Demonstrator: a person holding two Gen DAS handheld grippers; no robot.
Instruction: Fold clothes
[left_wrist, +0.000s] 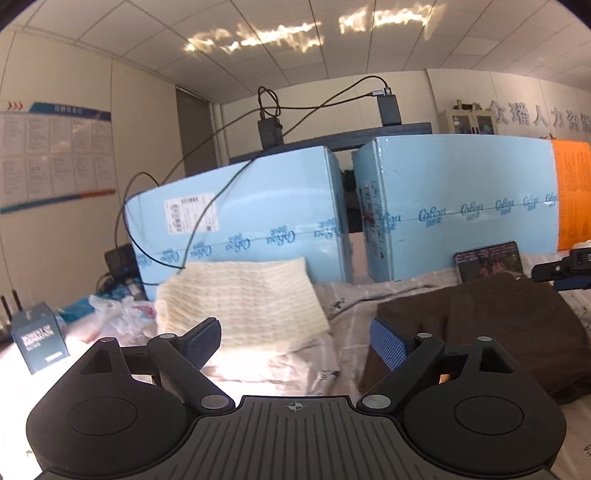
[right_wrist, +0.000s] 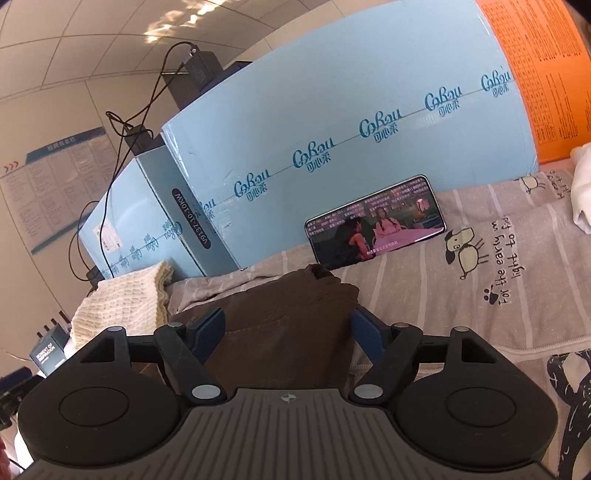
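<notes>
Brown garment (right_wrist: 284, 325), folded into a thick pile, sits on the grey striped bedsheet (right_wrist: 461, 295) we've got spread as our work surface, the one with little cartoon dogs and handwriting printed on it. Our right gripper (right_wrist: 288, 334) hangs just over the pile with jaws spread wide, nothing pinched. Our left gripper (left_wrist: 295, 343) is off to the pile's left, also spread and gripping nothing, with bare sheet between its pads. Beside the brown pile lies a folded cream knit (left_wrist: 240, 299), sunlit along its near edge. At the back of the sheet we see two big light-blue Cobou cartons (left_wrist: 454, 210), a phone (right_wrist: 375, 223) playing a video propped against one, and an orange printed sheet (right_wrist: 543, 77) further right. Black chargers (left_wrist: 271, 131) with looping cables sit on top of the cartons. A notice board (left_wrist: 55, 147) hangs on the left wall under a tiled ceiling.
</notes>
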